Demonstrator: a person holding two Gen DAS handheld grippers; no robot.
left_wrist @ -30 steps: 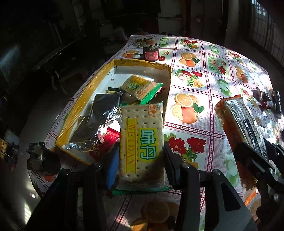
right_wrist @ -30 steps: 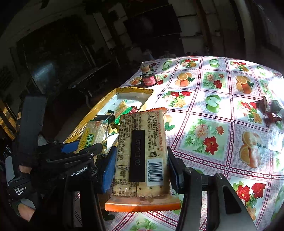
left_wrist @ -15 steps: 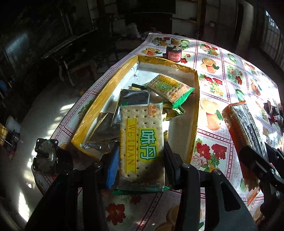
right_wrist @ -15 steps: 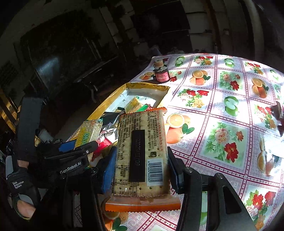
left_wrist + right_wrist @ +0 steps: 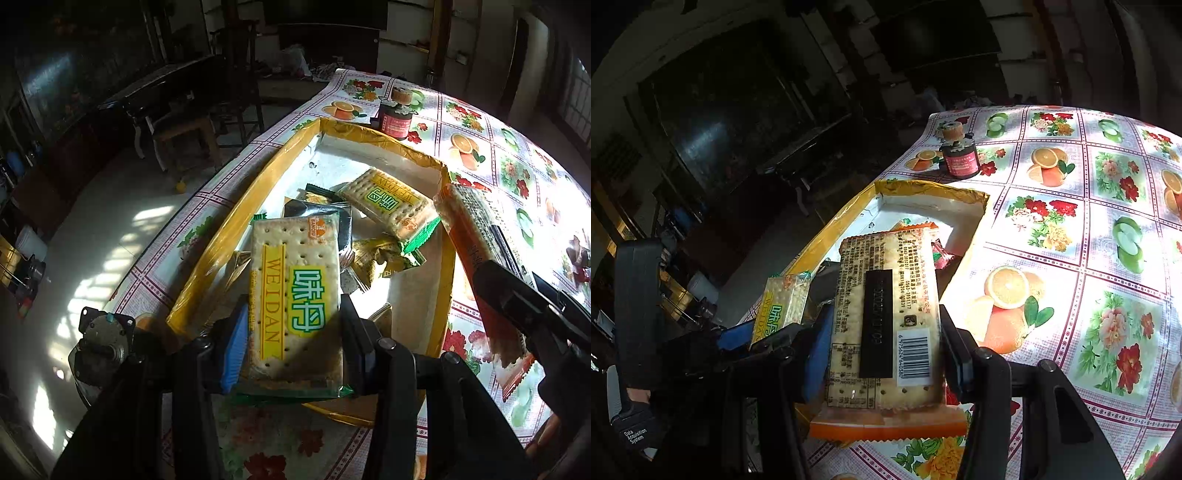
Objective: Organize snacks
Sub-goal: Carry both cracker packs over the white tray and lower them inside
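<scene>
On the left, the left gripper [image 5: 291, 325] is clamped across the lower half of a flat, green-edged cracker packet with a yellow "WEIDAN" band [image 5: 295, 295], held out over the near end of the shallow yellow-rimmed cardboard tray [image 5: 221, 236]. That tray sits on the surface under a fruit-and-flower oilcloth [image 5: 1071, 258], and already holds a matching green cracker packet [image 5: 388, 203] plus dark and gold foil sachets [image 5: 376, 254].

To the right, the right gripper [image 5: 886, 347] is closed on an orange-edged cracker packet turned barcode-side up [image 5: 886, 314], poised above the tray's right rim.

Both packets look light and stiff as slabs, but I'd judge the crackers inside brittle: squeeze hard or drop them on edge and they will likely crack. The film looks slick, so a grip across the long flat edges near the middle, as now, seems safest; the crimped end seals would probably just fold.

A small red-labelled jar [image 5: 960, 162] stands just beyond the tray.
</scene>
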